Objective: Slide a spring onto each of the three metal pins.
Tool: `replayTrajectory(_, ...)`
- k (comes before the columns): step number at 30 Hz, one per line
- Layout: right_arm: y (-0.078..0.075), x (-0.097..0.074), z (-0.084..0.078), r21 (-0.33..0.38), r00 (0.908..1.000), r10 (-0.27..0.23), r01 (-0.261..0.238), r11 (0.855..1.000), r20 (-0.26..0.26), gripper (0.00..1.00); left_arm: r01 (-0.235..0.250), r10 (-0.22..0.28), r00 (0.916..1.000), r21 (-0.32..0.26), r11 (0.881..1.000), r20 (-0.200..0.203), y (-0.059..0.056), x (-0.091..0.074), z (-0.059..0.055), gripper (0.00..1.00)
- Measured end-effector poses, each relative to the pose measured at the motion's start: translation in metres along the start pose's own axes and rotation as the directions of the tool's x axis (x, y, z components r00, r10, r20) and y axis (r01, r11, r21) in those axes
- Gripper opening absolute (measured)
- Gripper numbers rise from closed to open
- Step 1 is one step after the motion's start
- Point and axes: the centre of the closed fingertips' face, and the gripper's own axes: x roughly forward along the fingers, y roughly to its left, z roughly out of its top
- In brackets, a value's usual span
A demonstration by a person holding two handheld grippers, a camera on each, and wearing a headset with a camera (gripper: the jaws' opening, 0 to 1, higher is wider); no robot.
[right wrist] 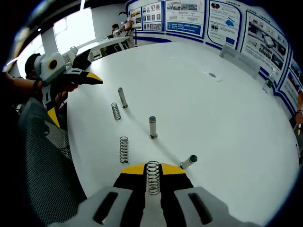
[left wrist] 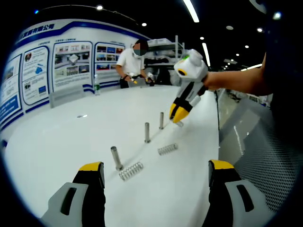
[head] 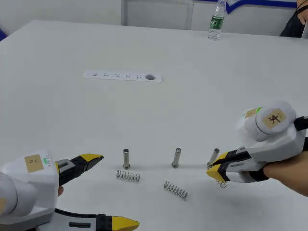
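Spring (right wrist: 152, 182) pinched in my right gripper (right wrist: 152, 167), just beside the tilted pin (right wrist: 188, 161); my left gripper (left wrist: 156, 165) spread wide, well apart from that pin.

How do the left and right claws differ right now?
The left claw is open and empty; the right claw is shut on a spring. The left claw hangs apart from the leftmost pin; the right claw is right beside the rightmost pin, which tilts. Both have yellow tips.

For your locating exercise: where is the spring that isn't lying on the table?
The spring is held in the right gripper, at the bottom of the right gripper view, close beside the leaning pin.
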Motion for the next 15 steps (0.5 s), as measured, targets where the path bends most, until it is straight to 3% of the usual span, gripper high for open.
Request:
replayTrajectory(7, 0.016, -0.005, 0.023, 0.002, 0.9973, 0.034, -0.034, 0.999, 0.064, 0.12, 0.029, -0.029, 0.9996, -0.005, 1.0, 0.005, -0.004, 0.002, 0.004, 0.81)
replayTrajectory(15, 0.025, -0.006, 0.038, 0.013, 0.9909, 0.066, -0.068, 0.998, 0.117, 0.12, 0.104, -0.104, 0.9942, -0.028, 0.994, 0.028, -0.015, 0.015, 0.012, 0.65)
